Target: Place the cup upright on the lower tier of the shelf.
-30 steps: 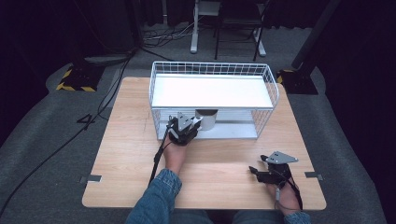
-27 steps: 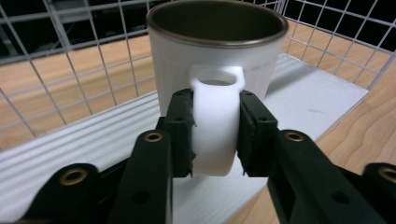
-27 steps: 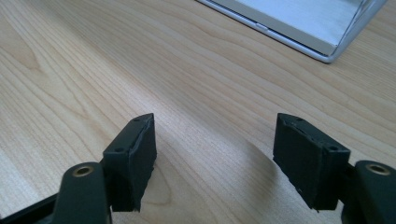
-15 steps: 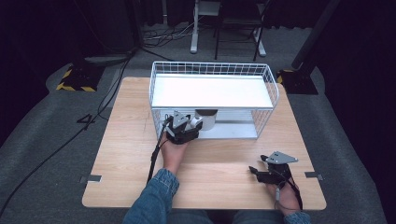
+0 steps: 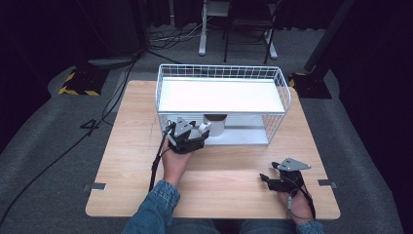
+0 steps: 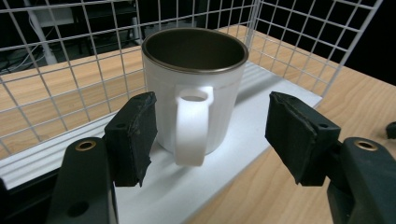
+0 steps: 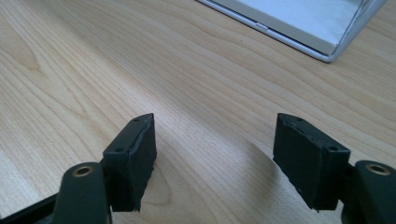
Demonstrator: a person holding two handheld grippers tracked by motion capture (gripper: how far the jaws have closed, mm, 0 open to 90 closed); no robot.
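High view: my left hand (image 5: pixel 176 163) reaches forward, left tool (image 5: pixel 187 138) just before the upright mug (image 5: pixel 213 126) under the wire shelf (image 5: pixel 221 95).

Left gripper view: jaws wide, gripping nothing; handle faces me.

Right gripper view: right tool (image 7: pixel 212 158) wide open over the surface (image 7: pixel 140 70).

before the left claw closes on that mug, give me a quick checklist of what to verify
1. Left claw open wide enough: ok, jaws apart.
2. White ceramic mug with dark inside centred between the jaws: ok, handle faces the camera.
3. Jaws touching the mug: cannot tell, one looks close.
4. Mug upright on the white lower shelf of the white wire rack: ok.
5. Right claw out of the way: ok, open over the bare wooden table.
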